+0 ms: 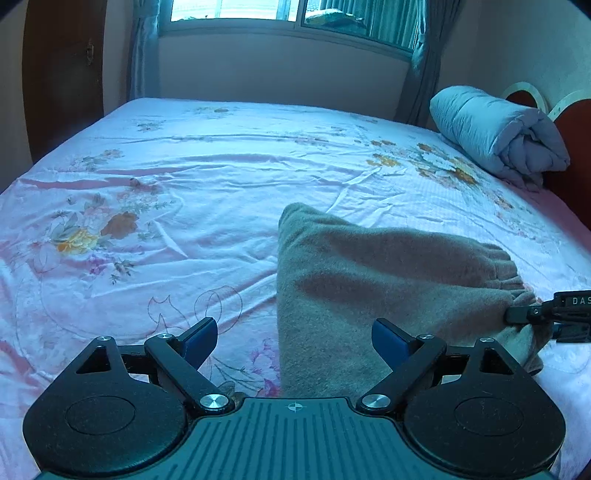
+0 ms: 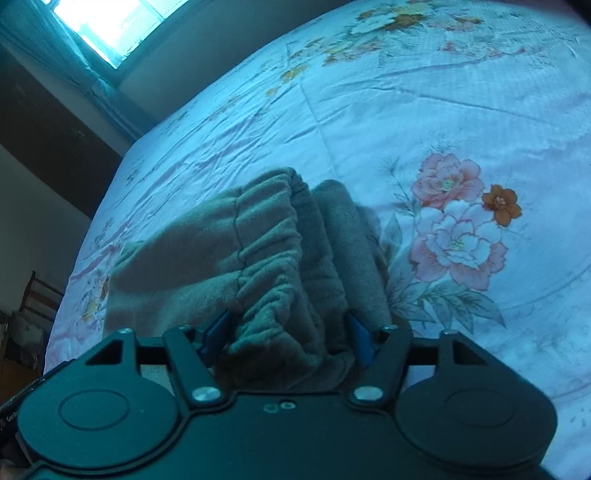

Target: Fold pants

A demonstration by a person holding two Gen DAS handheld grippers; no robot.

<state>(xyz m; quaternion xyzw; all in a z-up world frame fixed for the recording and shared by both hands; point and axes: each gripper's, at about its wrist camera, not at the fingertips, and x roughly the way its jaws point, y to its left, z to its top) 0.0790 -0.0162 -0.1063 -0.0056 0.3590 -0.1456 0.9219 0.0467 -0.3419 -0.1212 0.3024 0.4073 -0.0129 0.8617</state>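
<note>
Grey-brown fleece pants (image 1: 369, 266) lie folded on the floral bed sheet (image 1: 166, 173). Their gathered elastic waistband points to the right. My left gripper (image 1: 293, 326) hovers open over the near left edge of the pants, and its blue pads touch nothing. In the left wrist view my right gripper (image 1: 543, 314) reaches in from the right edge at the waistband. In the right wrist view the bunched waistband (image 2: 273, 266) sits between the fingers of the right gripper (image 2: 288, 328). Its jaws stand about half apart, loose around the cloth.
A rolled grey-blue quilt (image 1: 498, 136) lies at the far right against a red headboard (image 1: 576, 155). Beyond the bed are a window (image 1: 258, 11) with curtains and a dark wooden door (image 1: 62, 74). A chair (image 2: 37, 291) stands past the bed's left edge.
</note>
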